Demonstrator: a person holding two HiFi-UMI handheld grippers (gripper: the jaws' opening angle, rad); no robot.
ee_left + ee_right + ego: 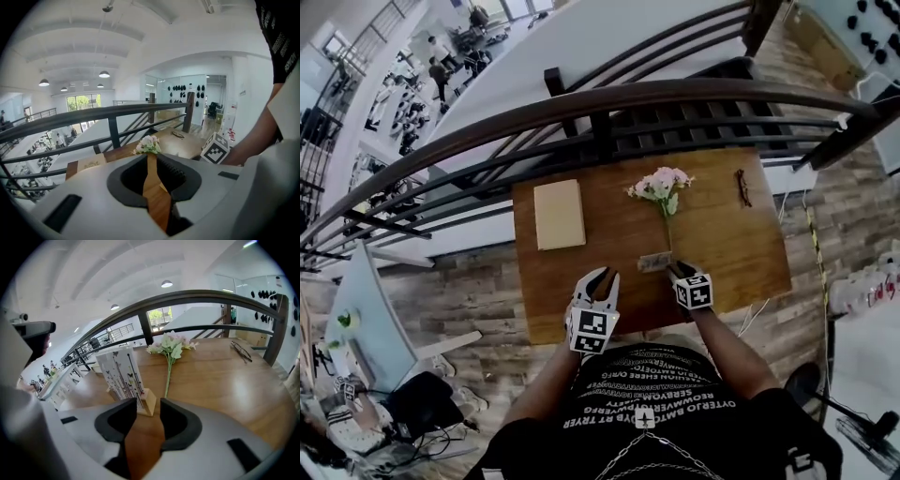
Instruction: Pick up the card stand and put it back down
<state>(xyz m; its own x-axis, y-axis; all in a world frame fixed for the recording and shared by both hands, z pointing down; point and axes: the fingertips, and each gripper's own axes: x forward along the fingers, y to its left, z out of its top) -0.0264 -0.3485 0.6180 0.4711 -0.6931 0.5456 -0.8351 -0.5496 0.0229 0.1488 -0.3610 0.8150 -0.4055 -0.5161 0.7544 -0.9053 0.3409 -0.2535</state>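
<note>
Card stand (123, 376) rests just beyond the right hand-held gripper (149, 405).

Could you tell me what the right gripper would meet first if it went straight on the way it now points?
Most likely the card stand: its wooden base sits just ahead of the right gripper's open jaws.

Wooden table (722, 244), 4 things on it: flat tan box (559, 214) toward far left corner, flower sprig (661, 185) mid-table by far edge, glasses (742, 187) near far right corner, card stand (654, 262) upright near the near edge.
</note>
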